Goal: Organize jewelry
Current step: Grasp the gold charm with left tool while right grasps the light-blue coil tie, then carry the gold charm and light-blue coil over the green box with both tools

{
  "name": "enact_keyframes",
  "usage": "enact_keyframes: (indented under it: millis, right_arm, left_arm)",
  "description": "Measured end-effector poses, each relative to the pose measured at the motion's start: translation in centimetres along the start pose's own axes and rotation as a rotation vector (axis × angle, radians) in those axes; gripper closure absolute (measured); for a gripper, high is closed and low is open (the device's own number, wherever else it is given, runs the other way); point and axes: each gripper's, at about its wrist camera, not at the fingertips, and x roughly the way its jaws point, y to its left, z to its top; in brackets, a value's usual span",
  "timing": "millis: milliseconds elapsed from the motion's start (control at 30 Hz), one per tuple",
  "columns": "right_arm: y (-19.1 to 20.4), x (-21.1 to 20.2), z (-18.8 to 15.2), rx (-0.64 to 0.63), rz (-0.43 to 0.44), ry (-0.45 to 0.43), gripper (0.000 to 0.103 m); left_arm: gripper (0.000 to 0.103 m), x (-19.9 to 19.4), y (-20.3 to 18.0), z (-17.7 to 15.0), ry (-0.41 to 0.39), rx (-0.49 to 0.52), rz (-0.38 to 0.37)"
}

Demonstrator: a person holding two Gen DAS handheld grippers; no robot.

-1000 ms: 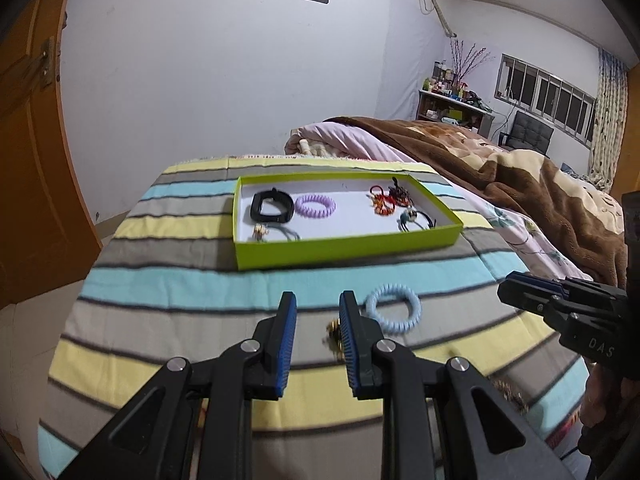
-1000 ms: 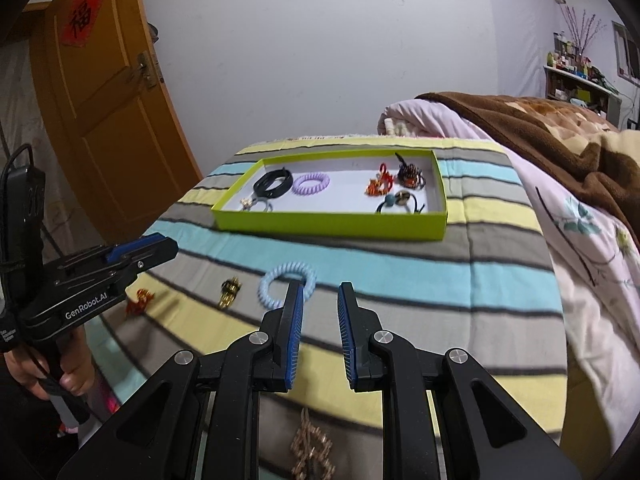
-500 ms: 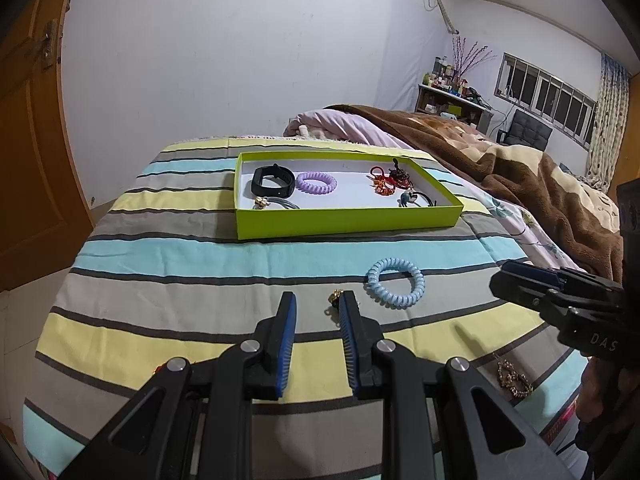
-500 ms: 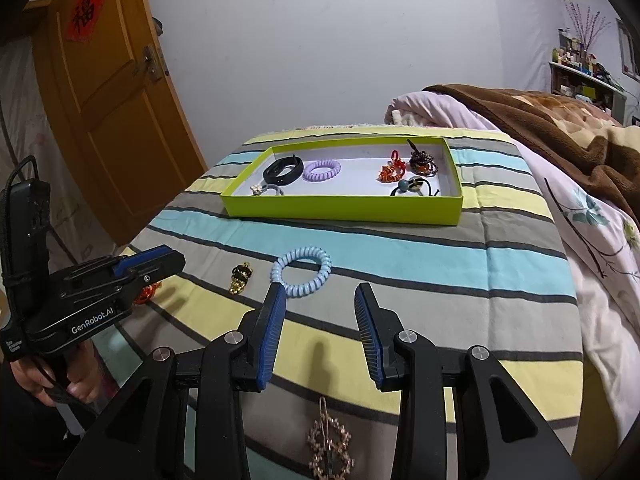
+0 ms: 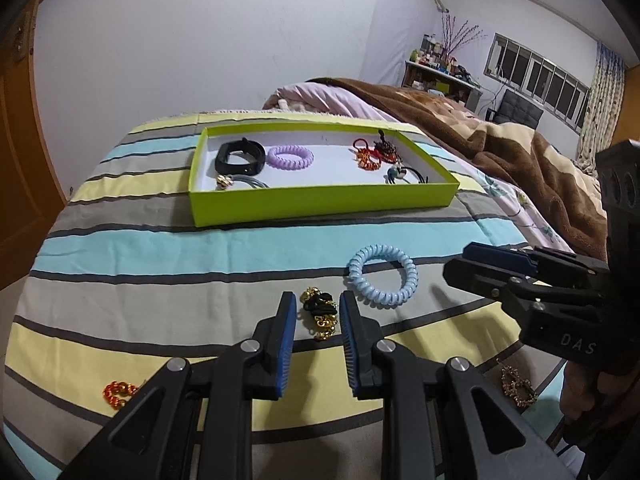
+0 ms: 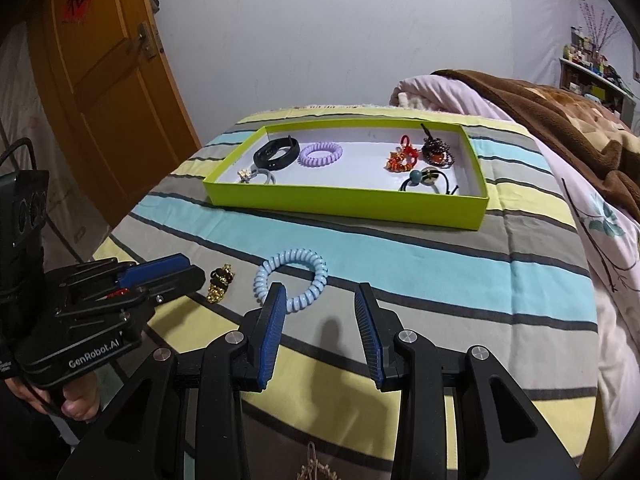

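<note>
Our left gripper (image 5: 318, 316) frames the gold clip (image 5: 320, 312), jaws apart; our right gripper (image 6: 320, 312), wide open, faces the blue coil tie (image 6: 291, 280), both bound for the green box (image 6: 340, 200).

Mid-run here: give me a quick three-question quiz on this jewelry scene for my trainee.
1. True or false: the light blue coil hair tie already lies inside the green tray.
2. Which piece is lined up between the fingers of the left gripper?
A. the purple coil tie
B. the gold and black piece
C. the black band
3. Fill in: the right gripper hovers with its jaws ____, its left finger overlapping the blue tie in its own view.

Key: 1 false, it lies on the striped cloth in front of the tray; 2 B; 3 open.
</note>
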Motion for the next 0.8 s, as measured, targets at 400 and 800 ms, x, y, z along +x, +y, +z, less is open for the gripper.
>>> enact_keyframes:
  millis: [400, 800]
  right_arm:
    - [-0.3, 2.6, 0.9, -0.002, 0.012, 0.058, 0.075]
    - [0.2, 4.6, 1.4, -0.044, -0.001, 0.107, 0.085]
  left_arm:
    - [0.080, 1.8, -0.1, -0.1, 0.064, -0.011, 0.004]
    - [0.090, 2.4, 0.2, 0.3, 0.081, -0.003, 0.009]
